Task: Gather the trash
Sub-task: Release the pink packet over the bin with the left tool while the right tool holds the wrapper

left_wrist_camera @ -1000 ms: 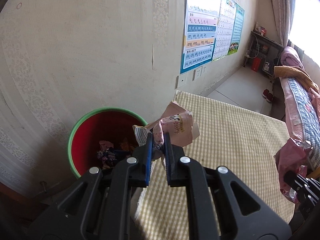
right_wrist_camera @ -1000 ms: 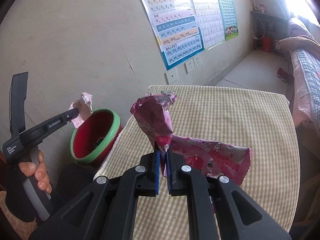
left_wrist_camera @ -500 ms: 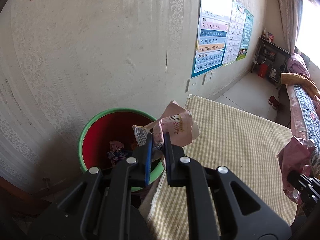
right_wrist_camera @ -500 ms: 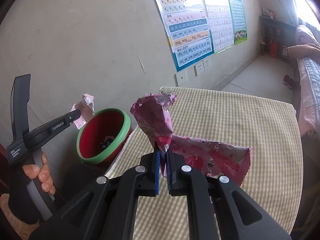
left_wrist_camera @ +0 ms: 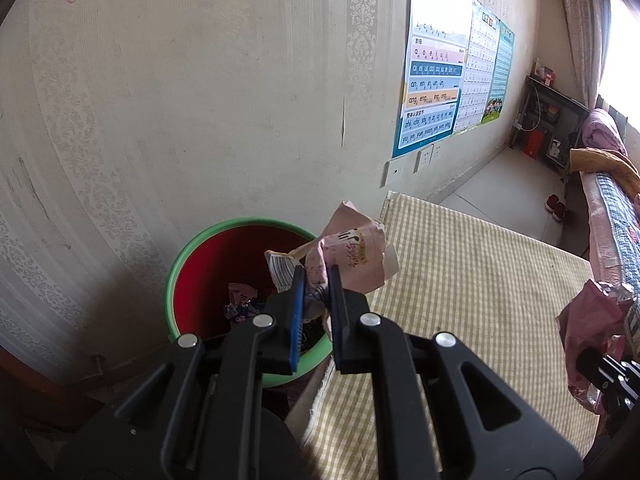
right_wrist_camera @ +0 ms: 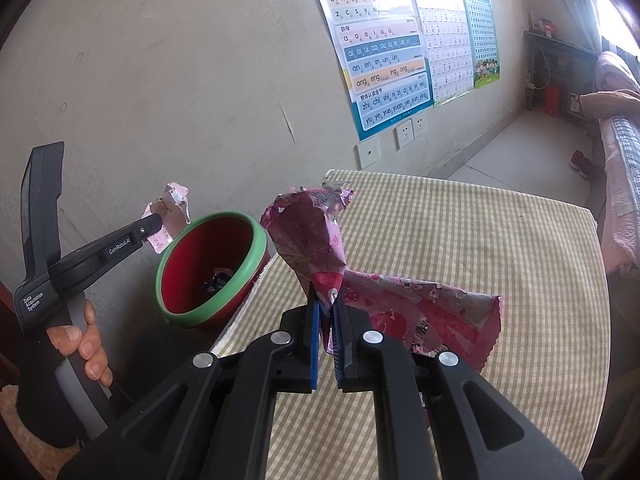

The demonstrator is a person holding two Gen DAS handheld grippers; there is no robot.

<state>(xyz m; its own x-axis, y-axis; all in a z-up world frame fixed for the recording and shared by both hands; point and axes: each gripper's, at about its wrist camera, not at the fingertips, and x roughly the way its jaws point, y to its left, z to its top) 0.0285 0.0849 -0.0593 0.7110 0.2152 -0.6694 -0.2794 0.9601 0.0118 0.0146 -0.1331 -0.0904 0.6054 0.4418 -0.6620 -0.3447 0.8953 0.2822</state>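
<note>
My left gripper (left_wrist_camera: 317,280) is shut on a crumpled pale pink wrapper (left_wrist_camera: 352,254) and holds it over the near rim of a red bin with a green rim (left_wrist_camera: 200,252). Bits of trash (left_wrist_camera: 240,304) lie in the bin's bottom. The right wrist view shows that left gripper (right_wrist_camera: 154,222) from the side, its pale pink wrapper (right_wrist_camera: 170,210) just left of the bin (right_wrist_camera: 212,276). My right gripper (right_wrist_camera: 325,300) is shut on a large shiny magenta foil bag (right_wrist_camera: 384,304), lifted above the checked tablecloth (right_wrist_camera: 460,240). A hand (right_wrist_camera: 84,340) grips the left tool's handle.
The bin stands between the table's corner and the papered wall (left_wrist_camera: 180,100). Charts (right_wrist_camera: 384,48) and sockets (right_wrist_camera: 404,136) are on the wall. A bed with pink bedding (left_wrist_camera: 608,220) runs along the right side. A shelf (left_wrist_camera: 548,120) stands at the far end, red shoes (left_wrist_camera: 556,204) on the floor.
The left wrist view has swung so the bin sits more centred under the pale wrapper. In the right wrist view the bin and left gripper have shifted rightward. Both grips are unchanged.
</note>
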